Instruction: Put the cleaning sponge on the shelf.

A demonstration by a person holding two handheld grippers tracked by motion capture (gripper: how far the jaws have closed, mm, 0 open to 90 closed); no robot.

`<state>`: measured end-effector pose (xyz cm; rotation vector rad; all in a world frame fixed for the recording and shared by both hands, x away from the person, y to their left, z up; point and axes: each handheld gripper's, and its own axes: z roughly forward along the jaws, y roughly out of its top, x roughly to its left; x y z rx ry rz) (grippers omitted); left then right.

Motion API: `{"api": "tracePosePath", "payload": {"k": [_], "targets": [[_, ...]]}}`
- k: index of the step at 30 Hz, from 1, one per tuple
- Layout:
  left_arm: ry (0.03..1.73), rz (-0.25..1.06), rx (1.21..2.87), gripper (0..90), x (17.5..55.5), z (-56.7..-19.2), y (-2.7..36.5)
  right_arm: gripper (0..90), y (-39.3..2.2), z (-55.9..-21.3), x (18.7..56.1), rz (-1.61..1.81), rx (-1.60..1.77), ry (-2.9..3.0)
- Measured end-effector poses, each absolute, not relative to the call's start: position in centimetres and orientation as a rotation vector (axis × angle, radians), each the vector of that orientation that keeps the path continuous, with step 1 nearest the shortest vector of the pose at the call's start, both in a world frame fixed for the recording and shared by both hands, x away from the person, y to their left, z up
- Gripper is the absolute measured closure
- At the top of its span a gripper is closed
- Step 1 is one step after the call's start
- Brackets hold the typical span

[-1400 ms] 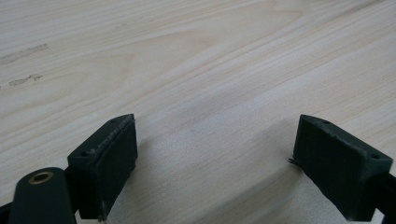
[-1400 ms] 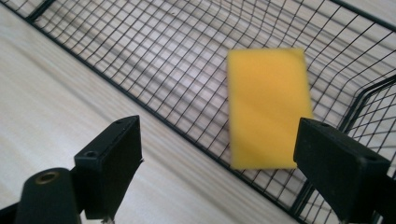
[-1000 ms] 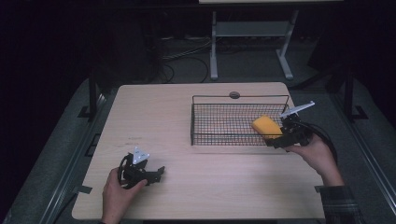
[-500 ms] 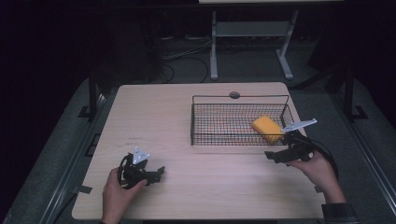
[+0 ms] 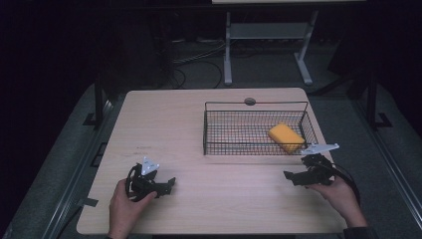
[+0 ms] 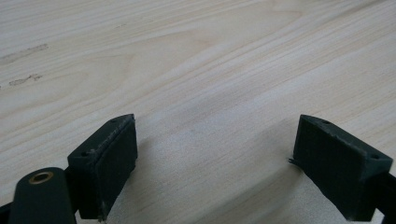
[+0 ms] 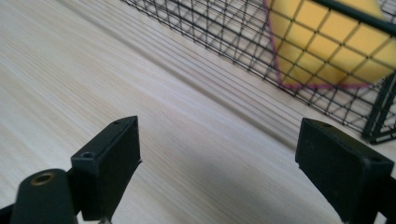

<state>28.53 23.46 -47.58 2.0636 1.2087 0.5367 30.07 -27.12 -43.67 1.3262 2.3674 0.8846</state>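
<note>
**Sponge sitting in the wire basket, both claws empty**

The yellow sponge (image 5: 286, 138) is lying inside the black wire basket (image 5: 214, 130), towards its right end and close to the near wall, tilted a little against the mesh. It is looking light and soft, likely to squash and spring back rather than slip, and nothing about it seems fragile. In the right claw view a thin pink edge is showing along the sponge (image 7: 322, 42), perhaps a scrub layer, stiffer than the foam. A firm pinch across the short sides, coming from above over the rim, is probably the best hold; the mesh walls are blocking any approach from the side.

The basket is holding nothing else that can be seen.

The right claw (image 5: 298, 175) is hanging over the worktop (image 5: 169, 124) just outside the basket's near right corner, jaws spread wide and gripping nothing. The left claw (image 5: 164, 185) is resting low over bare wood near the front left, well apart from the basket, its jaws likewise wide apart and empty.
</note>
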Motion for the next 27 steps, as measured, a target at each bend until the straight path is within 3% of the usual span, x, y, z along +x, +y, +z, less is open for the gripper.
{"api": "tracePosePath", "payload": {"k": [18, 27], "targets": [[1.206, 0.539, 2.067, 12.9, 28.5, -47.6, 23.5, 9.3, -28.5, -47.5, 28.5, 0.932, 1.273, 2.334], [1.206, 0.539, 2.067, 13.0, 28.5, -47.6, 23.5, 8.5, -28.4, -47.8, 28.5, 0.928, 1.279, 2.336]]}}
